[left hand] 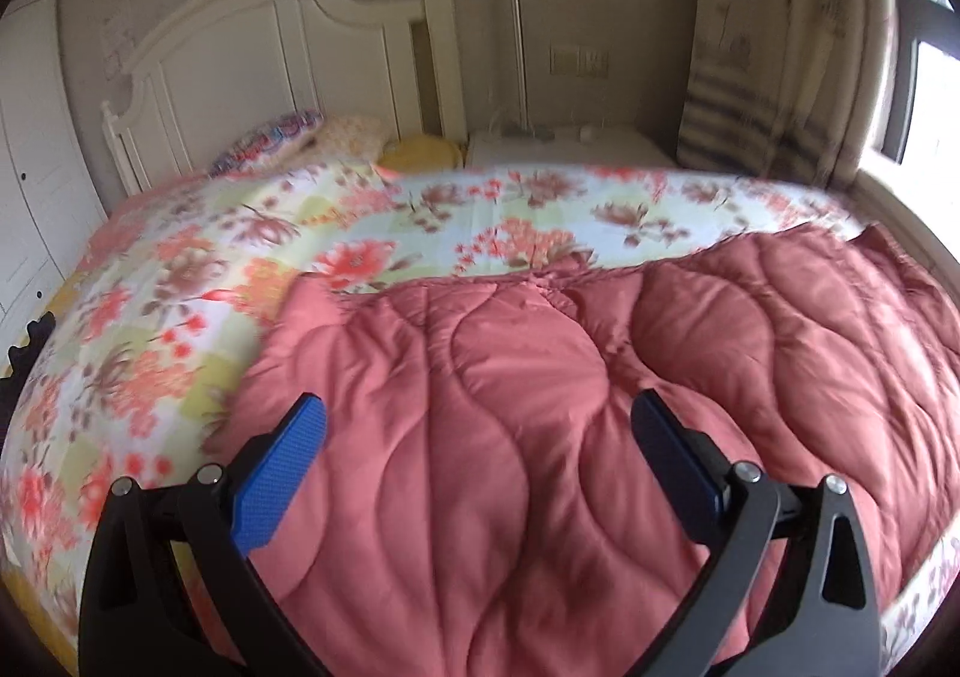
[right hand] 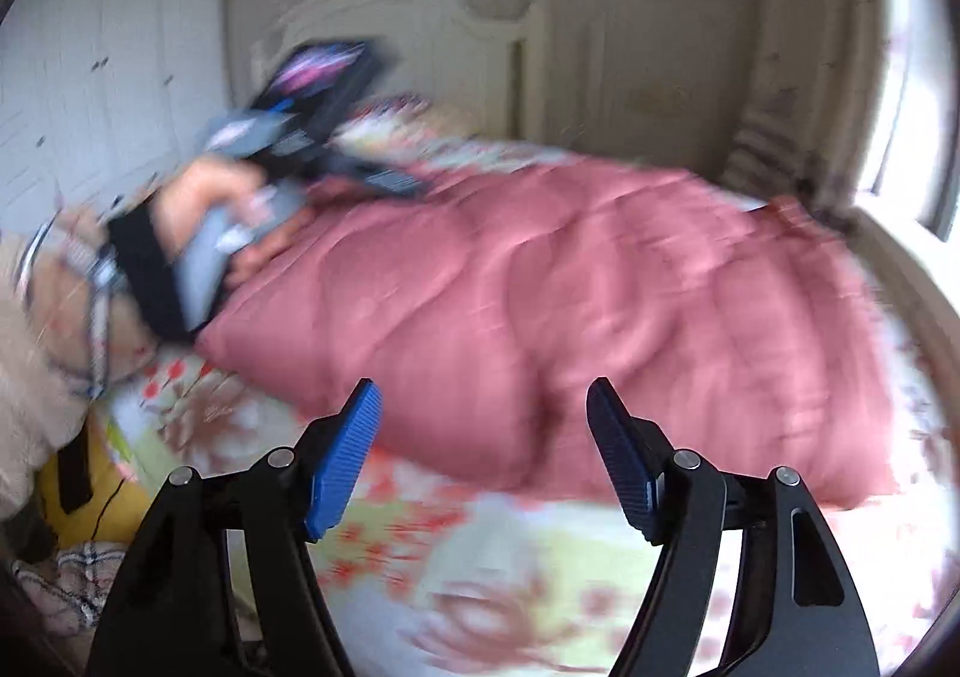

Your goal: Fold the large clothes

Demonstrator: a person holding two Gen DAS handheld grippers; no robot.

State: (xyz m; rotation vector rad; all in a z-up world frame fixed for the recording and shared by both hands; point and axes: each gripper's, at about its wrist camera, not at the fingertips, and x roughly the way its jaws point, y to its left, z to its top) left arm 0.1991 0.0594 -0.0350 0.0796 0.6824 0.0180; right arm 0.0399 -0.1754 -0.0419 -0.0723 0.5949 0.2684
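A large pink quilted comforter (left hand: 570, 407) lies folded on a bed with a floral sheet (left hand: 180, 281). My left gripper (left hand: 480, 407) is open and empty, its blue pads just above the comforter's near part. In the right wrist view the comforter (right hand: 570, 305) lies as a thick folded pile across the bed. My right gripper (right hand: 485, 398) is open and empty, hovering at the comforter's near edge. The left gripper (right hand: 384, 176) with the hand holding it shows blurred over the comforter's far left corner.
A white headboard (left hand: 288, 47) and pillows (left hand: 288, 140) stand at the bed's far end, with a white nightstand (left hand: 570, 146) beside it. A wardrobe (right hand: 108, 77) stands left, curtains and a window (left hand: 924, 95) right. A plaid cloth (right hand: 78, 581) lies at the lower left.
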